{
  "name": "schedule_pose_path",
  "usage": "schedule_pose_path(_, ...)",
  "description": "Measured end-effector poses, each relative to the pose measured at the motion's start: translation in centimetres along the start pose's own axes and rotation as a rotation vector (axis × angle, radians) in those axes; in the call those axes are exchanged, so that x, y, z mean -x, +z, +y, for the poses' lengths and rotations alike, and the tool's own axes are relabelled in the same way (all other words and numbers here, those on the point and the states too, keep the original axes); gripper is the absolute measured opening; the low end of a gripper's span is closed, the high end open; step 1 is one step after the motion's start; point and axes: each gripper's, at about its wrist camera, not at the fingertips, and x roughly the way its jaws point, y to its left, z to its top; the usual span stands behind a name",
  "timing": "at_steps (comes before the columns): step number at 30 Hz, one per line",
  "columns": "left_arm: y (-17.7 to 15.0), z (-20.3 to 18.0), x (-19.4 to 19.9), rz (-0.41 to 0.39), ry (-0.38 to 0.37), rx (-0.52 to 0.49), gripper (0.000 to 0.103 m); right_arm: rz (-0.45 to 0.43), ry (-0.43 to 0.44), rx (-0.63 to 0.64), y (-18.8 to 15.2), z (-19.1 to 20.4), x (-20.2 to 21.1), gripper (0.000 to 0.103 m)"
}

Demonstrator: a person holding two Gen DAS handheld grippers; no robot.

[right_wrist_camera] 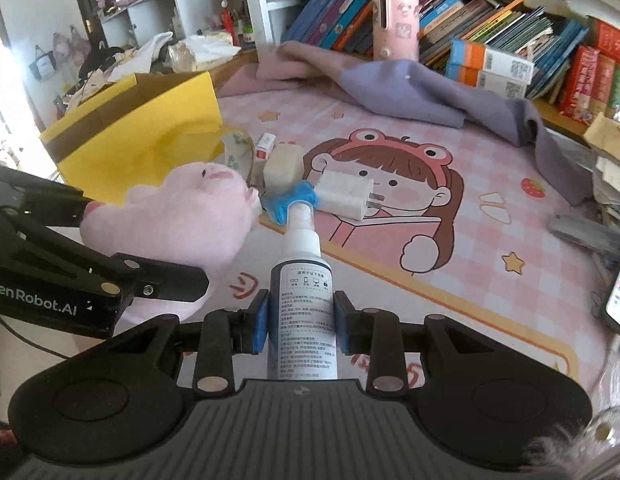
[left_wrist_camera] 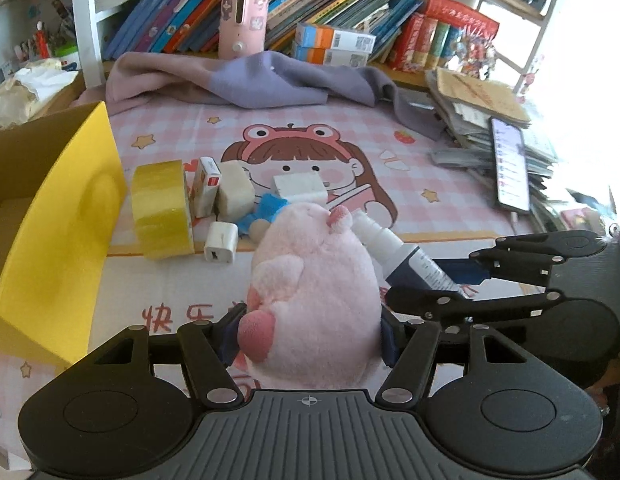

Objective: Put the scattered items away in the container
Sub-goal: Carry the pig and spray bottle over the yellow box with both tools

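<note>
Tape roll [left_wrist_camera: 162, 216] beside box [left_wrist_camera: 50, 232]

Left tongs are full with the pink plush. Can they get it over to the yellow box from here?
Probably yes. The left tongs are shut on the pink plush, and the yellow box stands close on their left, open side up. Nothing lies between; the tape roll sits further back.

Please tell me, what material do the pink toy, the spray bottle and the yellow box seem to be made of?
The pink toy, held in the left tool, looks like soft plush fabric: fuzzy, matte pile. The spray bottle, held in the right tool, seems to be smooth plastic with a printed label. The yellow box appears to be cardboard: brown inside, glossy yellow coating outside.
</note>
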Motion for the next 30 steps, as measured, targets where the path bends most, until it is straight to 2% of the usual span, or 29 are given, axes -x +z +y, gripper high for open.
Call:
schedule_pose_path(7, -1.7, 1.8, 3.5, -0.037, -0.09, 0.0, 0.064, -0.004, 0.017, -0.159, -0.6, 2.2, 3.3, 0.031)
schedule_pose_path(14, -3.2, 3.7, 6.4, -0.103, -0.128, -0.058, 0.064, -0.054, -0.05, -0.197, -0.7, 6.3, 5.1, 0.031)
schedule_pose_path(20, -5.4, 6.4, 8.9, -0.134, -0.141, -0.117, 0.064, -0.086, -0.094, -0.224, -1.4, 10.4, 5.1, 0.031)
schedule_pose_path(26, -8.5, 9.9, 11.7, -0.128, -0.164, -0.116, 0.064, -0.091, -0.128, -0.251, -2.5, 15.7, 5.1, 0.031)
schedule_pose_path(30, -11.3, 12.0, 13.7, -0.129, -0.128, -0.13, 0.064, -0.064, -0.126, -0.233, -4.0, 20.2, 4.5, 0.031)
